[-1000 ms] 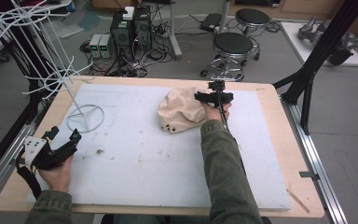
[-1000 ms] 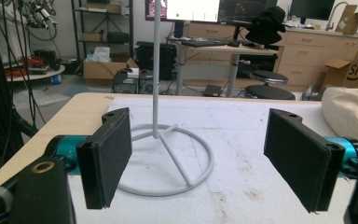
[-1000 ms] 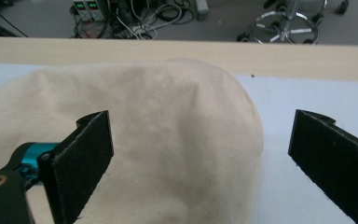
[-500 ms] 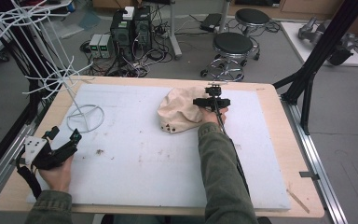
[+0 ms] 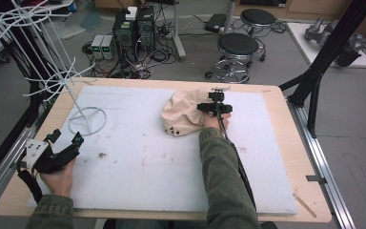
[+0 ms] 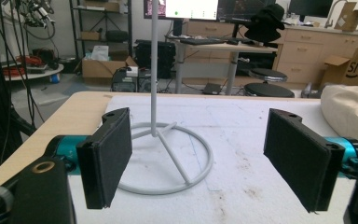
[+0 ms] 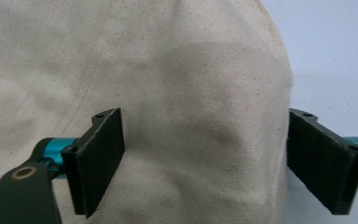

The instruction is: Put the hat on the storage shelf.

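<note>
**A:** ok so what's seen at the right gripper (image 5: 210, 108)?

**B:** Its jaws have just been closing a bit, but they're parted wide, and the cream cloth hat (image 7: 177, 93) is bulging up between them. One pad (image 7: 100, 156) is laid against the fabric; the other (image 7: 324, 156) is set at the hat's edge, and no squeeze can be made out. The hat (image 5: 183, 113) is found at the far middle of the white mat (image 5: 138, 167), right under that gripper.

**A:** and the left gripper (image 5: 62, 143)?

**B:** Held wide open with nothing in it, low over the mat's near left corner. The round base of the white wire rack (image 6: 168, 158) is seen just beyond its pads (image 6: 107, 154). The hat is kept well apart from it.
</note>
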A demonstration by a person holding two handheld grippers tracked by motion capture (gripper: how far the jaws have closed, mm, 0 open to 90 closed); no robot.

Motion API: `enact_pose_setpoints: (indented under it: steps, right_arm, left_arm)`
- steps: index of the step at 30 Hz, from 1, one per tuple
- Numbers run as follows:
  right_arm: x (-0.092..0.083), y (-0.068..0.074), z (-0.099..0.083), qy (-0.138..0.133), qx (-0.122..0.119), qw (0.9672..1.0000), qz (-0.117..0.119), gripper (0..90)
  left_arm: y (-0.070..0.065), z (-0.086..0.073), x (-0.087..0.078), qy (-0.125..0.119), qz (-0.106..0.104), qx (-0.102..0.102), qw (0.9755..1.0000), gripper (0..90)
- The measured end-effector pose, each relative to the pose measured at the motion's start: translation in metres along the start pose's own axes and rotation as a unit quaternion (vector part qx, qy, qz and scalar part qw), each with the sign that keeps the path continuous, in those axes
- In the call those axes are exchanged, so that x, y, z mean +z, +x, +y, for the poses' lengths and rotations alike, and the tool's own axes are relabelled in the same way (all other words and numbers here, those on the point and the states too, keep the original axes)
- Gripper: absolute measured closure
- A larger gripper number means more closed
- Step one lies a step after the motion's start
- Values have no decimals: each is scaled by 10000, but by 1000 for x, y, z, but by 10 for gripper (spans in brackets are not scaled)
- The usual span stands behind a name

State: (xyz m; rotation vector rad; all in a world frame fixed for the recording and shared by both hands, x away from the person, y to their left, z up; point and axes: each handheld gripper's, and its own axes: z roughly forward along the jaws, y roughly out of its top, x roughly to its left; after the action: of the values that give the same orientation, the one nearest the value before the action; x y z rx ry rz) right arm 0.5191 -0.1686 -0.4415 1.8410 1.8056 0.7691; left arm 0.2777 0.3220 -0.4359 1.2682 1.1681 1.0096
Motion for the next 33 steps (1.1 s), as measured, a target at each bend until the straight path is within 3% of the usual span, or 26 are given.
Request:
enact_pose_setpoints:
  steps: [5, 7, 11, 14, 15, 16, 17, 18, 21, 27, 29, 33]
  right_arm:
    - [0, 1, 0, 15, 13, 10000, -70, 189]
    - [0, 4, -2, 9, -111, 9998, -179, 199]
    - [0, 4, -2, 19, -134, 9996, -230, 237]
    - [-2, 2, -1, 46, -166, 9995, -261, 298]
    - [-4, 0, 0, 94, -178, 9995, -237, 384]
    - [-4, 0, 0, 94, -178, 9995, -237, 384]
    - [-6, -5, 1, 72, -175, 9996, -207, 478]
    - [-7, -7, 0, 58, -161, 9997, -167, 506]
    - [-8, -9, -2, -5, -112, 9998, -167, 570]
    - [-10, -6, -2, -59, -138, 9991, -389, 651]
    - [-12, -7, -2, -127, -42, 9987, -484, 711]
    - [-16, -15, -2, -254, 167, 9985, -450, 780]
  left_arm:
    - [0, 0, 0, 13, -2, 10, 10000, 237]
    - [0, 0, 0, 13, -1, 13, 10000, 237]
    - [0, 0, 0, 22, -9, 6, 10000, 237]
    - [0, 0, 0, 25, -10, -18, 10000, 238]
    - [0, 0, 0, 26, -8, -22, 10000, 237]
    - [0, 0, 0, 28, -9, -26, 10000, 237]
    - [0, 0, 0, 26, -9, -29, 10000, 237]
    - [0, 0, 0, 32, -12, -32, 10000, 238]
    - [0, -1, 0, 46, -18, -42, 10000, 238]
    - [0, -1, -1, 22, -14, -68, 10000, 238]
    - [1, -1, -1, 23, -14, -76, 10000, 238]
    - [1, -1, -1, 22, -20, -91, 10000, 238]
